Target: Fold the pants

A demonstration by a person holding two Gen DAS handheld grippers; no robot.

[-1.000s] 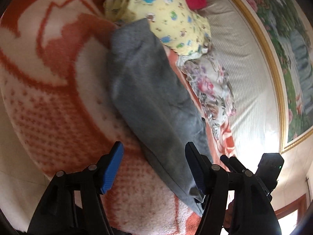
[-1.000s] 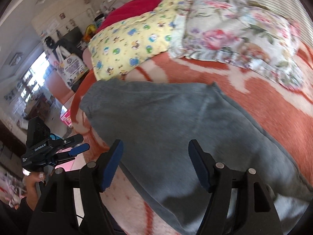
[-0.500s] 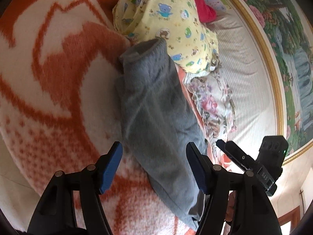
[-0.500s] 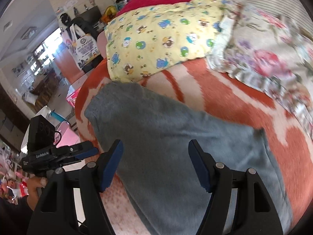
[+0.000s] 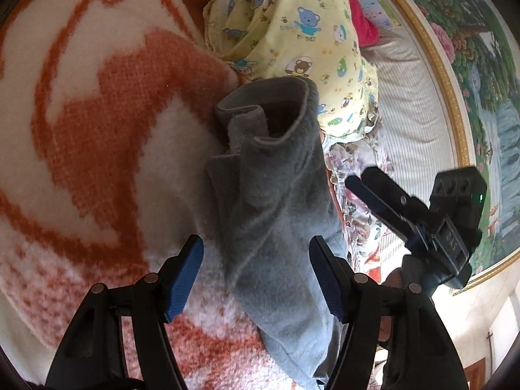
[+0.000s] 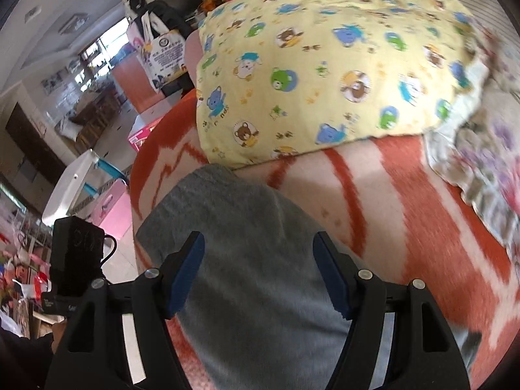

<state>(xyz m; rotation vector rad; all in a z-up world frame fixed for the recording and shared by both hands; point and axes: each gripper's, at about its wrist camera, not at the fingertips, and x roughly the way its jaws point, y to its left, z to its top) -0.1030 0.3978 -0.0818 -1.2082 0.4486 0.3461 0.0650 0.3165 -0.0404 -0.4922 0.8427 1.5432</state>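
Grey fleece pants (image 5: 273,214) lie in a long narrow bundle on the orange and white blanket (image 5: 97,136). Their open end, with a rolled hem, points at the yellow pillow. My left gripper (image 5: 256,276) is open and empty, its fingers either side of the bundle's near part, above it. My right gripper (image 6: 258,276) is open and empty over the same grey pants (image 6: 247,260). The right gripper also shows in the left wrist view (image 5: 357,185), at the pants' right side, fingers close together there.
A yellow bear-print pillow (image 5: 299,42) lies just beyond the pants. A floral pillow (image 5: 354,175) lies to their right, a red cloth (image 5: 357,16) behind. A striped headboard and a framed picture (image 5: 471,65) stand at the right. Room clutter lies past the bed's edge (image 6: 97,113).
The pants have gone from a wide flat spread to a narrower bunched bundle. Both grippers have drawn back and risen, and both stay open.
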